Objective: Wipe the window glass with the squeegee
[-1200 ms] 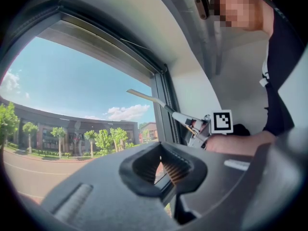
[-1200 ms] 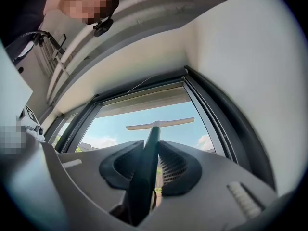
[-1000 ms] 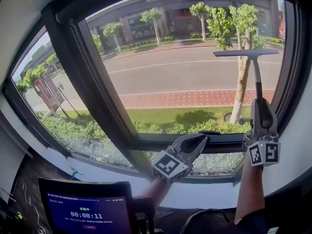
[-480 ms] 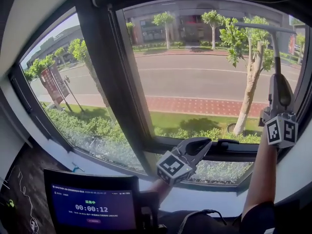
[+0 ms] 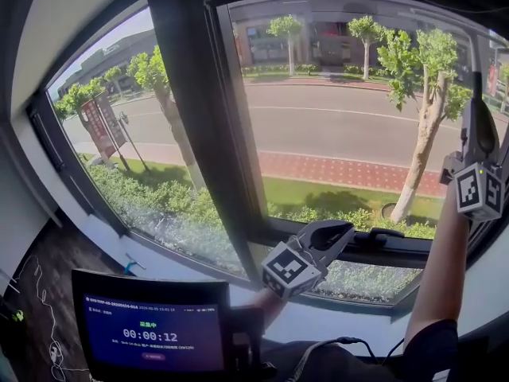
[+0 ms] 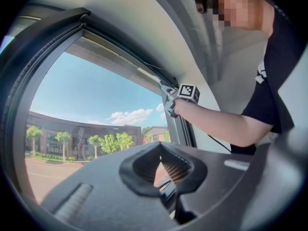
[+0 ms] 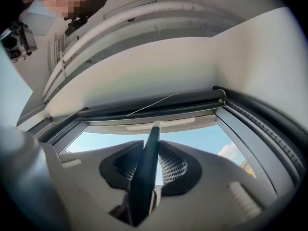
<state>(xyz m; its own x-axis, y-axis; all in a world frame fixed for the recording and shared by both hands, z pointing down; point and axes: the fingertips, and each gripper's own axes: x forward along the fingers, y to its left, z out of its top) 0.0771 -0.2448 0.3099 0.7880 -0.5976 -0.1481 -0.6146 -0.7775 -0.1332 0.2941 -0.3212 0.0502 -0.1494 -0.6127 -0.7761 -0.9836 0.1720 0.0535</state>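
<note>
The window glass (image 5: 334,126) fills the head view, with a street and trees behind it. My right gripper (image 5: 479,122) is raised at the pane's right edge, shut on the squeegee's dark handle (image 5: 475,86). In the right gripper view the handle (image 7: 147,162) runs up between the jaws of my right gripper (image 7: 149,150) to the pale blade (image 7: 161,125), which lies along the top of the window frame. My left gripper (image 5: 343,231) hangs low by the bottom frame, shut and holding nothing. Its own view shows my left gripper (image 6: 160,147) with the jaws together.
A thick dark mullion (image 5: 195,118) splits the window into two panes. A latch handle (image 5: 386,237) sits on the lower frame near the left gripper. A monitor (image 5: 151,333) with a timer stands at bottom left. The person's raised arm (image 6: 216,124) crosses the left gripper view.
The right gripper has lifted the squeegee up and to the right, to the top of the pane. The left gripper has stayed by the bottom frame.
</note>
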